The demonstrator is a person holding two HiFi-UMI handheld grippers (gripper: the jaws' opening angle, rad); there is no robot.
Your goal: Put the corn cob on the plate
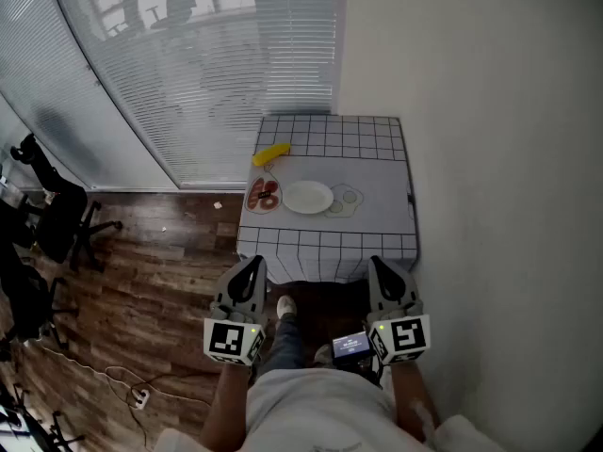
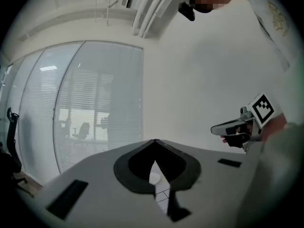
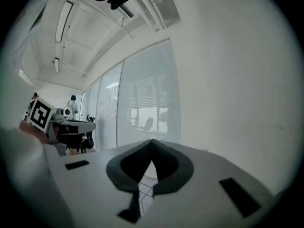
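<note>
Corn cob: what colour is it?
Yellow; the corn cob shows best in the head view.

1. one corn cob [image 1: 270,153], far ahead of the left tongs [image 1: 252,264].
2. one white plate [image 1: 308,197], ahead, between the lines of the two tongs.
3. one dish [image 1: 263,195] of reddish food, ahead of the left tongs.
4. one pale flat thing [image 1: 348,198], ahead of the right tongs [image 1: 379,264]; kind unclear.
5. one table [image 1: 377,229], just ahead of both tongs.
6. two tongs, left and right.
7. one dark chair [image 1: 68,217], far left of the left tongs; other dark shapes there are too dim to count.
</note>
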